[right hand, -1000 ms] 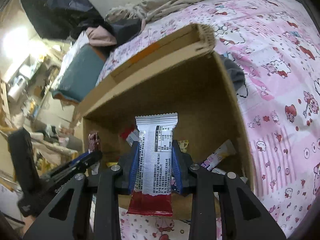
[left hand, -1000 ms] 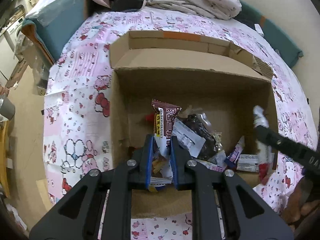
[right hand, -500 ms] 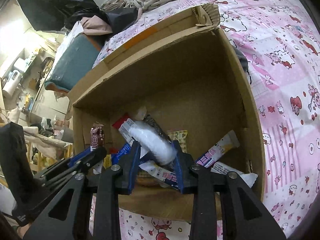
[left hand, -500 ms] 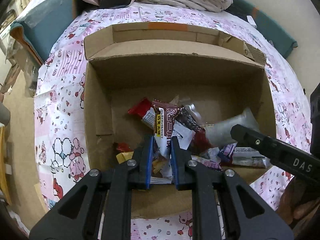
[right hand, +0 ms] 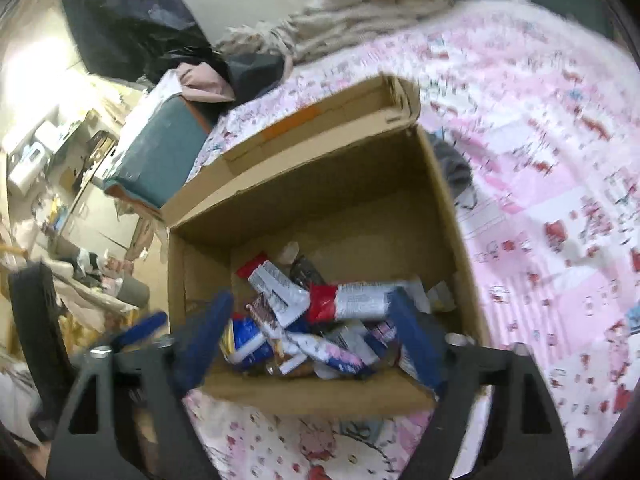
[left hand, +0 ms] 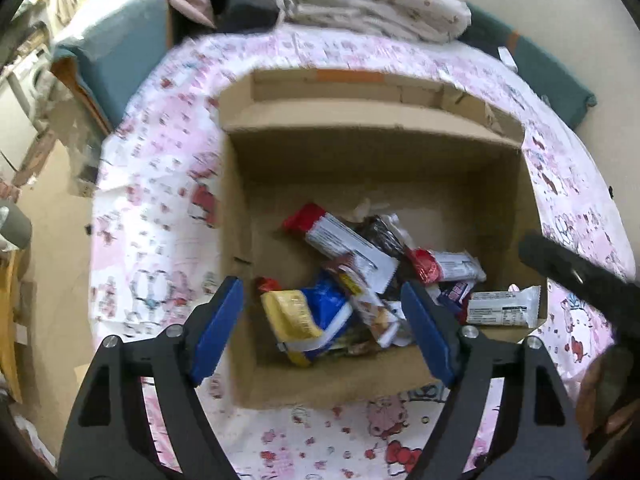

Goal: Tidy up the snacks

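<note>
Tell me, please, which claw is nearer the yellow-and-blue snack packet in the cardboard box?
Left. The left claw, jaws opening, hangs directly above the yellow-and-blue snack packet; the right claw hovers further right, over the red-and-silver bar.

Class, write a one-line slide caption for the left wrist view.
Left gripper, jaws opening and empty, above a brown cardboard box of wrapped snack bars on a pink patterned sheet.

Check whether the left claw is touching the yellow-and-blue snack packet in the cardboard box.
Apart. In the left wrist view, the left claw is opening, its blue pads standing clear on either side of the yellow-and-blue snack packet, which lies in the cardboard box.
</note>
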